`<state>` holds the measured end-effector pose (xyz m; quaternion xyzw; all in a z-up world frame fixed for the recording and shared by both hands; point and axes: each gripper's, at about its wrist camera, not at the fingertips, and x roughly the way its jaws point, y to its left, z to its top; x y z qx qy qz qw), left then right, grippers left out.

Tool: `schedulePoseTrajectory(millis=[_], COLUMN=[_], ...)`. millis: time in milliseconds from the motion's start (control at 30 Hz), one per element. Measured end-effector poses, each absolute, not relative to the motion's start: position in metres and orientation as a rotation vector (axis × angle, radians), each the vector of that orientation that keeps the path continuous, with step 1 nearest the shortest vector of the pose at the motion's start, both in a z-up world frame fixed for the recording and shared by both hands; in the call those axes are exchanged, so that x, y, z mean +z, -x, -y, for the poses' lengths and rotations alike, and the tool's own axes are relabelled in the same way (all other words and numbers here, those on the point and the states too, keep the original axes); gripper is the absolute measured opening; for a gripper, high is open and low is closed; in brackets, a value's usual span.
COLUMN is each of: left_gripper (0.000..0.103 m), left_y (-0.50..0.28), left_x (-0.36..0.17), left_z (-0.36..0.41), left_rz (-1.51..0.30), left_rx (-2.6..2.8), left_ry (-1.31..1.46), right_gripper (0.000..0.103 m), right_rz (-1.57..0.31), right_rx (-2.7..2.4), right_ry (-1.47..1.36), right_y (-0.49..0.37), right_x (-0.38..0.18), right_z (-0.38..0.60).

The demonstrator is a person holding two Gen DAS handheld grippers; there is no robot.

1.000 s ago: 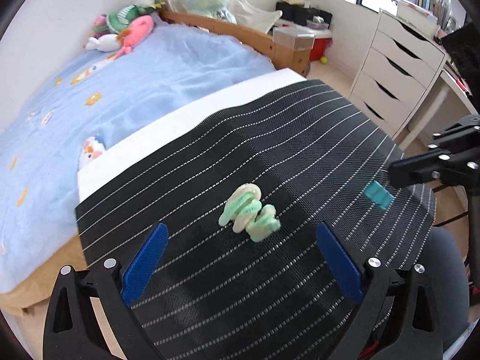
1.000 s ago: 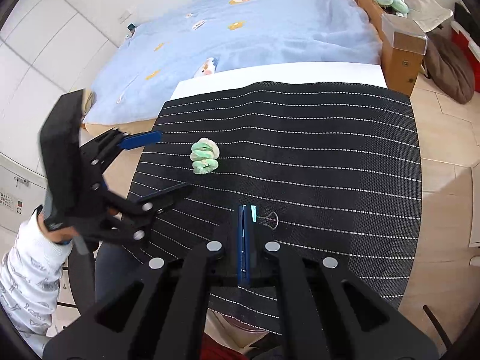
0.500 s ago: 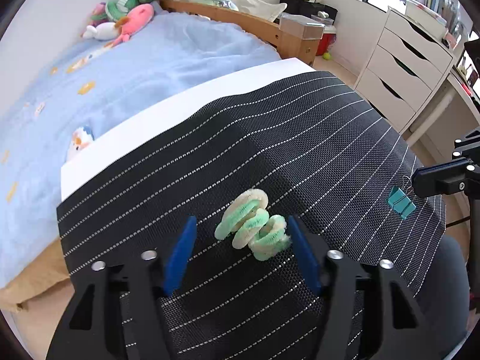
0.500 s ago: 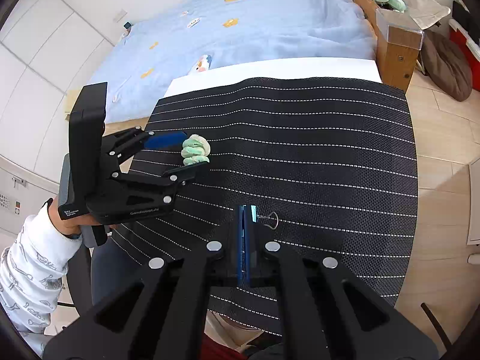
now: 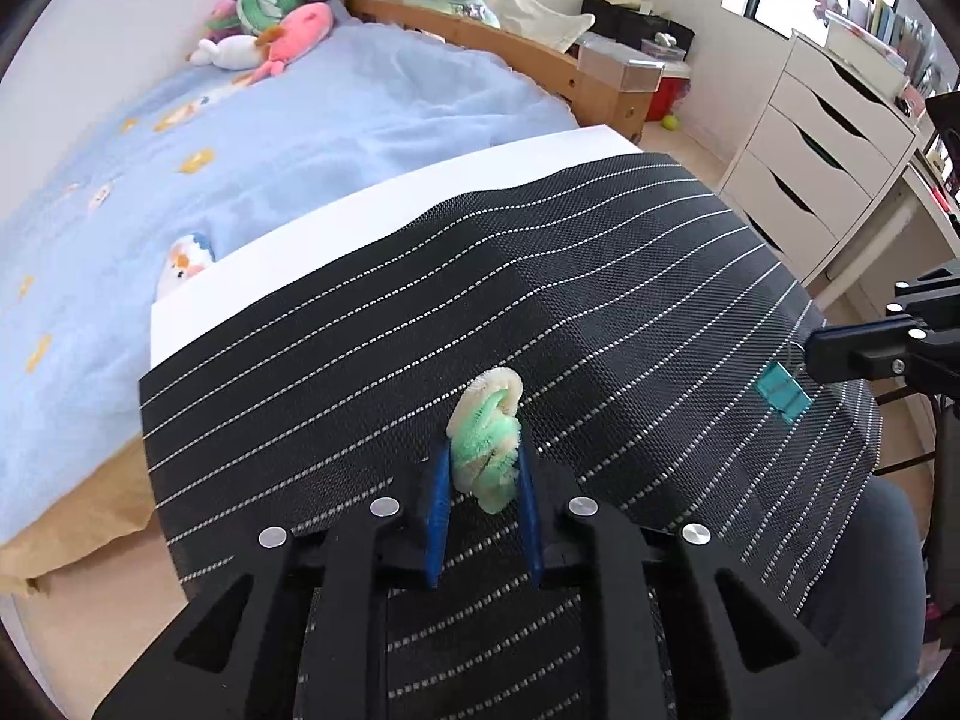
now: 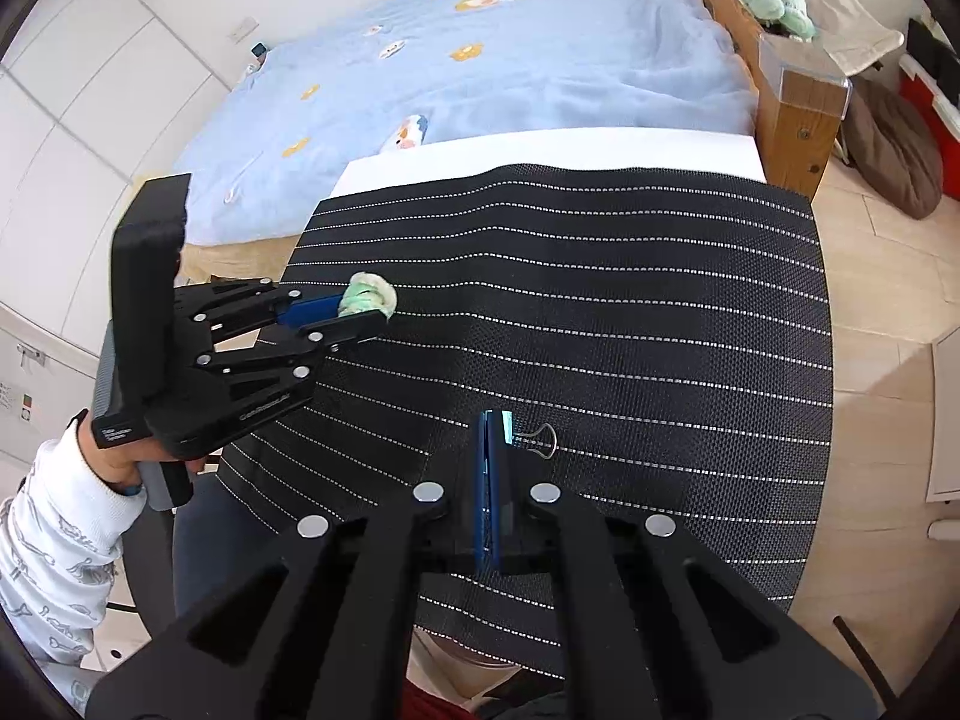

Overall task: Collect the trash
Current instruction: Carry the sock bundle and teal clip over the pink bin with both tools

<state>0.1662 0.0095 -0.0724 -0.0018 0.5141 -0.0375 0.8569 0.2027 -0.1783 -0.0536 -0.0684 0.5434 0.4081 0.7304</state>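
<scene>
A twisted green and cream fuzzy pipe cleaner [image 5: 487, 438] lies on the black striped mat [image 5: 600, 276]. My left gripper [image 5: 483, 456] is shut on it, the blue pads pressing both sides; it also shows in the right wrist view [image 6: 354, 315] with the pipe cleaner [image 6: 369, 294] between the pads. My right gripper [image 6: 491, 426] is shut on a teal binder clip [image 6: 507, 423] whose wire handle [image 6: 540, 439] sticks out to the right. In the left wrist view the binder clip [image 5: 780, 390] hangs at the right gripper's tip [image 5: 816, 354] over the mat's right side.
The mat covers a white board [image 5: 384, 198] beside a bed with a blue blanket [image 5: 240, 120] and plush toys [image 5: 282, 30]. A white drawer unit [image 5: 828, 138] stands at the right. A wooden bedpost [image 6: 798, 114] is near the mat's far right corner.
My left gripper moved forward around the pipe cleaner and closed on it. My right gripper stayed shut on the binder clip, nearly still.
</scene>
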Motion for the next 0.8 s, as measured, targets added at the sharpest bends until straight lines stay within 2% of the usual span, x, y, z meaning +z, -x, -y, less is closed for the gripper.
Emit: schedulePoseTrajectory(millis=[800], left_gripper=[0.019], left_y=[-0.049], left_x=[0.012], left_z=[0.033], left_rz=[-0.891], left_rx=[-0.106], left_ry=[-0.022], right_gripper=[0.001], right_rz=[-0.981], right_rx=[0.955], right_ry=[0.285], right_y=[-0.118], right_x=[0.004], right_z=[0.202])
